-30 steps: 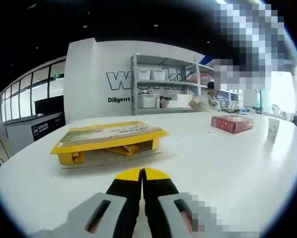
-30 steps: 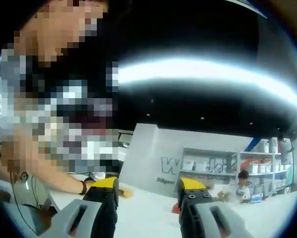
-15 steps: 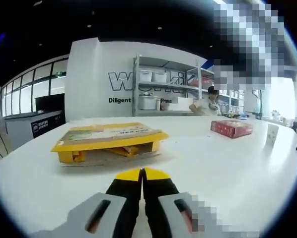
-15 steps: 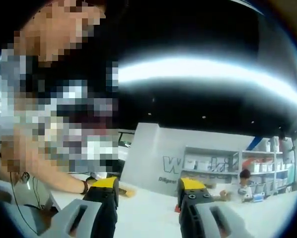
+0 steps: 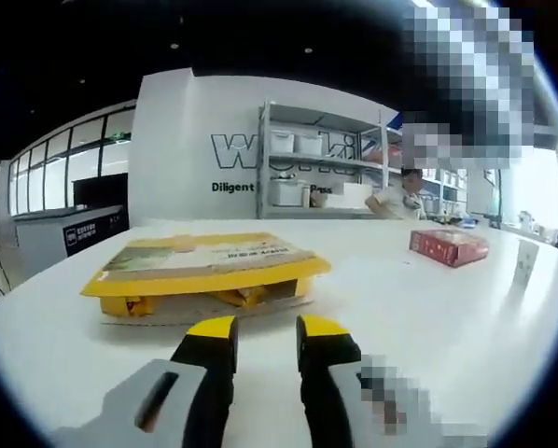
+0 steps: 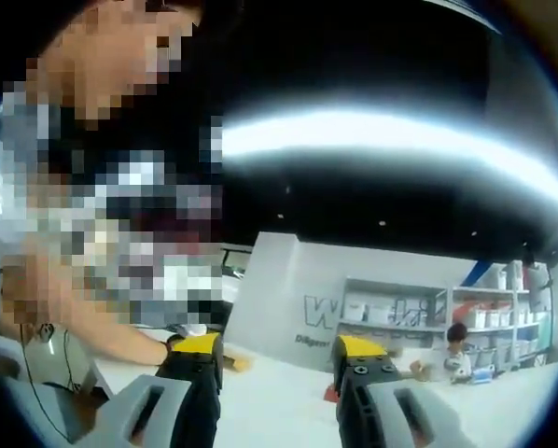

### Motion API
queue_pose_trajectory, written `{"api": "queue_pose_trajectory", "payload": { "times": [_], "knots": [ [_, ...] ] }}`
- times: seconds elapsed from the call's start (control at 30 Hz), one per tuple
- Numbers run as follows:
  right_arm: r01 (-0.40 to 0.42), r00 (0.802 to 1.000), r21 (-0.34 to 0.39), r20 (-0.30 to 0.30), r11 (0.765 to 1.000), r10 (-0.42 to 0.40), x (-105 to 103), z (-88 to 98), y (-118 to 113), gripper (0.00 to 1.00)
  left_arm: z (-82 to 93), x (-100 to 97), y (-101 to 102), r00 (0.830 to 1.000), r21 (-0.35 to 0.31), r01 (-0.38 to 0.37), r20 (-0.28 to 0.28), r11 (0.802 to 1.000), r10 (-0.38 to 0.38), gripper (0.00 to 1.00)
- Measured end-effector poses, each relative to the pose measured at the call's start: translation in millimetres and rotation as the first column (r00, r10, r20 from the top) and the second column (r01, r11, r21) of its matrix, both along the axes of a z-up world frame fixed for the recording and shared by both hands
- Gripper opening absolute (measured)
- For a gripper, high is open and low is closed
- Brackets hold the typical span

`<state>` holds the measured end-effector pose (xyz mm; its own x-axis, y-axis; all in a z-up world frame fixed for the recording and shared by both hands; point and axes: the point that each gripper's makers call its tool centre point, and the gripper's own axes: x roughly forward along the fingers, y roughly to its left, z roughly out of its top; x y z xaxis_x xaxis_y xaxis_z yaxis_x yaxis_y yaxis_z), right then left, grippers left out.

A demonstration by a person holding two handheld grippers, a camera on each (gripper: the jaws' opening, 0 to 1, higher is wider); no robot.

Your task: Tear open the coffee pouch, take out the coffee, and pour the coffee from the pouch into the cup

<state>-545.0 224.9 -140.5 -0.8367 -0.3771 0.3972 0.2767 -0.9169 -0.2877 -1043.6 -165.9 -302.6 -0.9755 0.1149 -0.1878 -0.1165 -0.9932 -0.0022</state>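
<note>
Left view skims the table; right view tilts toward the ceiling

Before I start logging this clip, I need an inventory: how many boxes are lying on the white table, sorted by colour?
Yellow boxes: 1, the flat yellow box just ahead of the open left hand-held gripper.
Red boxes: 1, the small red box farther back on the white table.
Total: 2.
</note>
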Motion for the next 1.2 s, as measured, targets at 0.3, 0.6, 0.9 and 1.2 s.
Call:
{"api": "queue_pose_trajectory", "payload": {
  "times": [0.3,0.6,0.9,1.2],
  "knots": [
    [0.025,1.0,-0.002,0.006,1.0,-0.025,-4,-2.7,13,0.48,-1.5,-26.1,2,0.998,-0.008,-0.056,0.009,0.998,0.056,0.41],
    [0.034,0.999,-0.012,0.028,0.999,-0.034,-11,-12.4,19,0.48,-2.2,-45.6,-1,0.995,-0.029,-0.099,0.004,0.995,0.099,0.37],
    [0.055,0.998,-0.039,0.032,0.998,-0.053,-13,-17.4,38,0.48,-6.5,-52.6,4,0.993,-0.043,-0.117,0.026,0.992,0.118,0.38],
    [0.078,0.996,-0.041,0.046,0.996,-0.076,-15,-21.9,48,0.48,-6.2,-61.5,4,0.99,-0.059,-0.14,0.027,0.988,0.141,0.37]
  ]
}}
